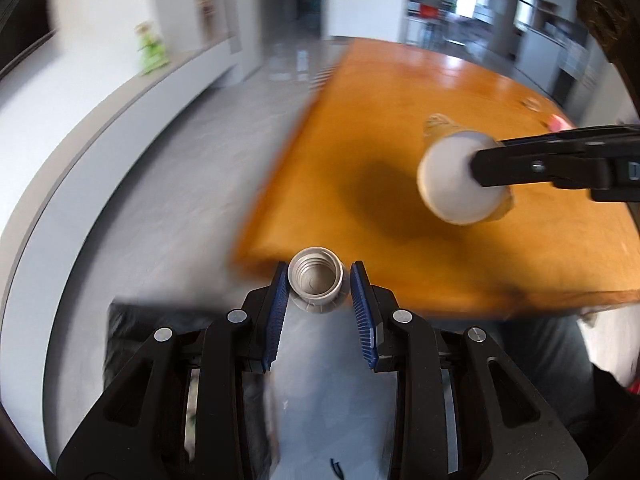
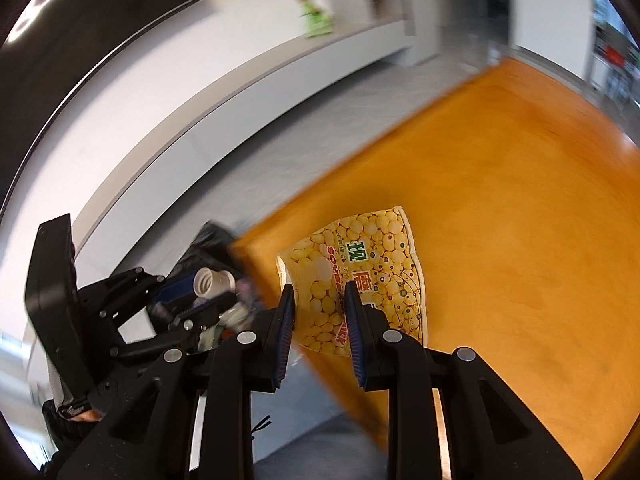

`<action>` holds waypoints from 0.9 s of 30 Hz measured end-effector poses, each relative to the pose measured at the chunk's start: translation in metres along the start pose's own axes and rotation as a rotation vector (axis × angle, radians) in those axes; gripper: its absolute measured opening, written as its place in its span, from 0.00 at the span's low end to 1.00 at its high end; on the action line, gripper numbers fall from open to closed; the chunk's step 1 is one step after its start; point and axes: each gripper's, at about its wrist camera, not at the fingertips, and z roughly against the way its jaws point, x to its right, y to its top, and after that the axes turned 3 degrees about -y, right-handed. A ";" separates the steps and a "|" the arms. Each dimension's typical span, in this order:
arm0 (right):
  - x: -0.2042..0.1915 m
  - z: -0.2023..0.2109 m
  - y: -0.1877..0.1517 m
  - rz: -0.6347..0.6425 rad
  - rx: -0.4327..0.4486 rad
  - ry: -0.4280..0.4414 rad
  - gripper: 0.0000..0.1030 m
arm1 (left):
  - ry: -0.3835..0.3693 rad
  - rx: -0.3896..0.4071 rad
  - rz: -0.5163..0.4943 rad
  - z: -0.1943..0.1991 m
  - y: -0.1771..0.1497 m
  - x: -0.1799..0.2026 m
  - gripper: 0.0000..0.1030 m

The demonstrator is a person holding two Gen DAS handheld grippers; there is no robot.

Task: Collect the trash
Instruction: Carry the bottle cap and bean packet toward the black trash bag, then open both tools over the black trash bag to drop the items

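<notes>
My left gripper is shut on the threaded neck of an uncapped plastic bottle, whose open mouth faces the camera. It hangs over the grey floor just off the corner of the orange table. A black trash bag lies below it at the lower left. My right gripper is shut on a yellow snack bag above the table's corner. In the left wrist view the snack bag shows its pale back, pinched by the right gripper. The right wrist view shows the left gripper holding the bottle over the trash bag.
The orange table fills the right side of both views. A long white ledge runs along the wall with a green object on it. Grey floor lies between ledge and table. Small items sit at the table's far right.
</notes>
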 end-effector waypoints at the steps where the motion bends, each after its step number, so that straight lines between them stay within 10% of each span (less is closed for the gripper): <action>1: -0.014 -0.006 0.003 0.027 -0.010 0.014 0.26 | 0.021 -0.002 0.022 0.003 -0.007 -0.011 0.30; 13: -0.165 -0.080 0.007 0.249 -0.115 0.188 0.27 | 0.212 -0.053 0.409 0.029 -0.104 -0.147 0.31; 15: -0.174 -0.095 0.010 0.227 -0.128 0.189 0.29 | 0.228 -0.072 0.462 0.030 -0.114 -0.159 0.51; 16: -0.180 -0.098 0.007 0.220 -0.137 0.195 0.29 | 0.243 -0.077 0.499 0.032 -0.118 -0.165 0.84; 17: -0.182 -0.104 0.009 0.216 -0.146 0.199 0.29 | 0.276 -0.060 0.550 0.037 -0.125 -0.172 0.93; 27: -0.182 -0.111 0.007 0.220 -0.167 0.202 0.29 | 0.313 -0.035 0.654 0.052 -0.154 -0.203 0.93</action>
